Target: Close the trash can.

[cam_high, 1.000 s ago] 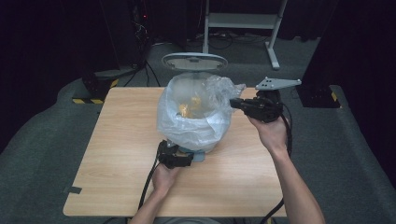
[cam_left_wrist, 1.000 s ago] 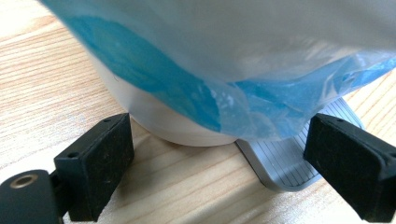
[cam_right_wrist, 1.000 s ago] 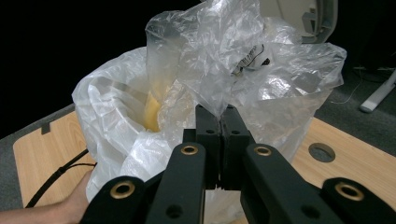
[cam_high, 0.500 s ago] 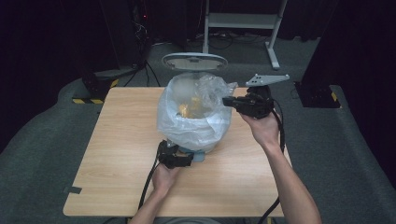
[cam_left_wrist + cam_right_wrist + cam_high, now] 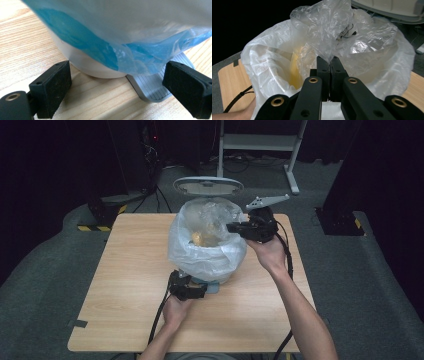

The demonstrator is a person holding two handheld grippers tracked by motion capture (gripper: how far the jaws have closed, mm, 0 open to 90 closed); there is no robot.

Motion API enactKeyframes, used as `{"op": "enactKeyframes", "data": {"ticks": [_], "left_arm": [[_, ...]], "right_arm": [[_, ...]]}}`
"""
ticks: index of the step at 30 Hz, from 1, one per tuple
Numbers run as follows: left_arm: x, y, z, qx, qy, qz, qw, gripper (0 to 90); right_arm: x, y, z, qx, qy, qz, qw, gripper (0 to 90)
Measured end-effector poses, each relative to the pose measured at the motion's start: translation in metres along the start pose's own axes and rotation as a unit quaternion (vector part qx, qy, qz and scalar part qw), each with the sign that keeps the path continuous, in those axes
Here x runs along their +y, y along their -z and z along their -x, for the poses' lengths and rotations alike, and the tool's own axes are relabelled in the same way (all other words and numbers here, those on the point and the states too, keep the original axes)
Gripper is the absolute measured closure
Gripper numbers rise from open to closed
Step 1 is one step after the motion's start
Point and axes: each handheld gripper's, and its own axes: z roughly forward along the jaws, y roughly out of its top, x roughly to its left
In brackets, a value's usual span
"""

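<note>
So, high view: light wooden bench point(image 5: 125, 285) w/ a small white round bin point(image 5: 212, 282) near its middle, lined w/ a clear crinkled plastic bag point(image 5: 205, 252) draped over the rim; sth yellowish inside the bag. Left tool point(image 5: 197, 290) sits low at the bin's base on the person's side, hand behind it on the bench. Right tool point(image 5: 234, 226) is up at the bag's top edge, right side, grey three-cornered plate on top.

Left gripper view: left tool point(image 5: 117, 86) wide, black pads point(image 5: 51, 87) apart either side of the bin's white base point(image 5: 82, 66); touching or not, can't tell. Blue-tinted bag film point(image 5: 120, 47) hangs over it; grey ribbed pedal point(image 5: 152, 87) lies flat on the bench by the base.

Right gripper view: right tool point(image 5: 330, 61) narrow, pads pressed together, pinching a fold of the clear bag point(image 5: 322, 32) at its upper edge. Bag mouth gapes, yellowish contents point(image 5: 295, 66) deep inside.
</note>
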Motion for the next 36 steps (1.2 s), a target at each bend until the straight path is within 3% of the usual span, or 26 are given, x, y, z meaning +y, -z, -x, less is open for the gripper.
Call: {"op": "enactKeyframes", "data": {"ticks": [13,18,24,28,32,36], "left_arm": [[0.000,0.000,0.000,0.000,0.001,0.001,1.0000,8.6],[0.000,0.000,0.000,0.000,0.002,0.001,1.0000,8.6],[0.000,0.000,0.000,0.000,0.002,0.002,1.0000,8.6],[0.000,0.000,0.000,0.000,0.002,0.002,1.0000,8.6],[0.000,0.000,0.000,-0.001,0.003,0.002,1.0000,8.6],[0.000,0.000,0.000,-0.001,0.003,0.002,1.0000,8.6]], "right_arm": [[-0.001,-0.021,0.004,0.010,-0.008,-0.020,0.9997,87.0],[-0.004,-0.021,0.007,0.014,-0.018,-0.022,0.9995,73.5],[-0.004,-0.017,0.005,-0.003,-0.018,-0.014,0.9997,60.7],[-0.004,-0.014,0.007,-0.013,-0.025,-0.003,0.9996,63.6],[-0.003,-0.012,0.007,-0.018,-0.019,0.003,0.9996,84.5],[-0.004,-0.016,0.007,-0.022,-0.012,-0.014,0.9996,90.0]]}}
